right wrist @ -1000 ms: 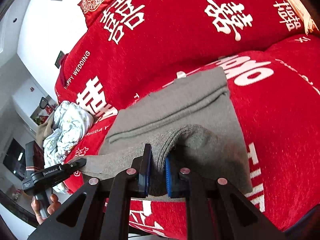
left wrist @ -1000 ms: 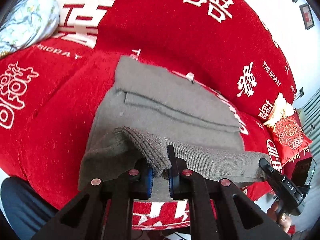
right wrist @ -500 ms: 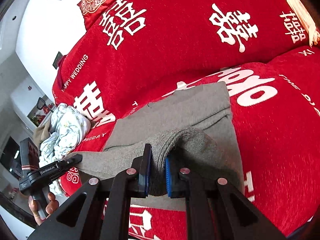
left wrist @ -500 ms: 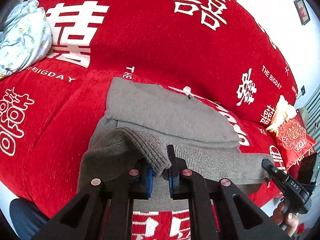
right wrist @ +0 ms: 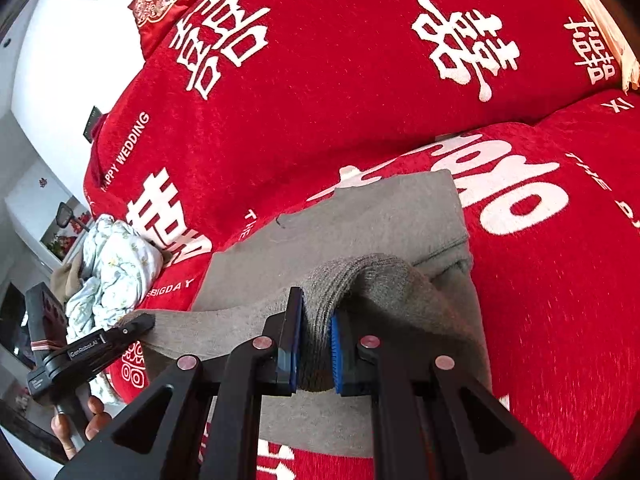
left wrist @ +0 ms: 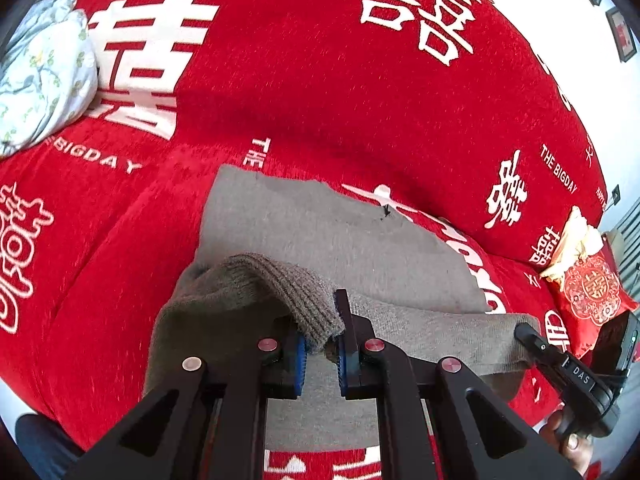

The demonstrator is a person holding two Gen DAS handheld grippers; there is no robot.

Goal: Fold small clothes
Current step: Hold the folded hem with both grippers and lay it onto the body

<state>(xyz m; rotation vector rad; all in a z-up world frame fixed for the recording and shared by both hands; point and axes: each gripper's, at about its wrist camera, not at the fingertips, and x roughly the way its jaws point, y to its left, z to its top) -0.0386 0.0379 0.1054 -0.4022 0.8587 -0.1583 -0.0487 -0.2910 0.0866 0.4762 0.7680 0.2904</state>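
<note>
The grey knit sweater lies on the red sofa cover, its ribbed hem lifted. The left claw and right claw each pinch a hem corner. It looks soft, limp and light; corner grips suit it.

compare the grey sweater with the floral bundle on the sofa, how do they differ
The grey sweater is plain knit; the floral bundle is pale blue with a leafy print. The sweater lies mostly flat, its near edge lifted by the left tongs and right tongs; the bundle sits crumpled and untouched. Both rest on the red sofa cover.
</note>
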